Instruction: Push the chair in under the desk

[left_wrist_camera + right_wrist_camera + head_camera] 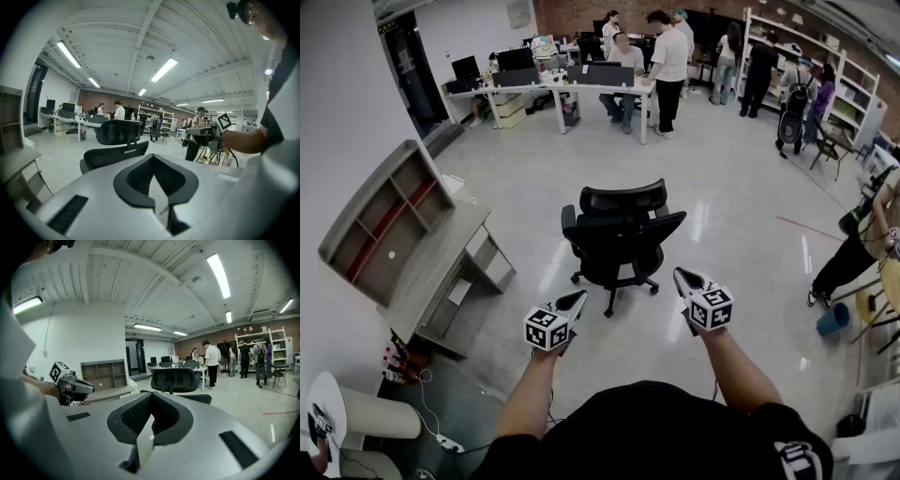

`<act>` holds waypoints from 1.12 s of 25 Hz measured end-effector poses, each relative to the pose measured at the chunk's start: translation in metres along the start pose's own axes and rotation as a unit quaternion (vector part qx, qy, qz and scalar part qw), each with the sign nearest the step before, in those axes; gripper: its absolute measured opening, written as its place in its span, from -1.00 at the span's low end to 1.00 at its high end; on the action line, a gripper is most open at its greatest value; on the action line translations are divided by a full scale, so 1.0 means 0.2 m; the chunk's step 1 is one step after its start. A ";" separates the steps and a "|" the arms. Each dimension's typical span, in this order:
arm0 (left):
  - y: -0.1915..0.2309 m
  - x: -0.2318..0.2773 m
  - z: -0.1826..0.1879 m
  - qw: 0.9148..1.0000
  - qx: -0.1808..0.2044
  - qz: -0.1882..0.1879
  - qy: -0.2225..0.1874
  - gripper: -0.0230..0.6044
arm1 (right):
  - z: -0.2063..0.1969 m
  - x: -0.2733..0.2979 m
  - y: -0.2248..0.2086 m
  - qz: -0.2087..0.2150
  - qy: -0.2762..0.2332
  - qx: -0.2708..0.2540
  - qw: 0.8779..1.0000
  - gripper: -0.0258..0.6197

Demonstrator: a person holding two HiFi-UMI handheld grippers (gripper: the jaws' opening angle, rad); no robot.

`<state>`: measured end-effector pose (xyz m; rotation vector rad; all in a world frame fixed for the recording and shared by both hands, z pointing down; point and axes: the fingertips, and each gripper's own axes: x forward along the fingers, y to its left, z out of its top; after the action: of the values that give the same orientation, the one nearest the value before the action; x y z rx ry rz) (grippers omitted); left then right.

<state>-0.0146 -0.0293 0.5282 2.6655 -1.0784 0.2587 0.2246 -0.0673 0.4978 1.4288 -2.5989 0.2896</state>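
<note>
- Clearly at the approach step: chair free on open floor at 12 o'clock, well apart from the tabletop at 9 o'clock.
- Closed tight and empty: left tongs and right tongs, both short of the chair.
- Next, probably: reaching the backrest, then steering toward 9 o'clock.

No legible writing

The left gripper and right gripper each carry a cube showing black-and-white square marker patterns only; no letters, numbers or brand names can be read.
</note>
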 end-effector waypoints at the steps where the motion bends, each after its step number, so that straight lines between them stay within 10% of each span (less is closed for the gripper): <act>1: 0.01 -0.01 0.01 1.000 0.001 0.001 -0.001 -0.89 | 0.00 0.00 0.01 0.000 -0.001 0.000 1.000 -0.93; 28: 0.47 -0.10 0.05 0.998 0.054 0.040 -0.008 -0.89 | 0.08 0.30 0.13 -0.042 -0.009 0.012 0.999 -0.93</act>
<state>-0.0946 -0.0836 0.5288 2.7261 -1.2111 0.3214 0.1710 -0.1063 0.4938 1.5496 -2.5496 0.2990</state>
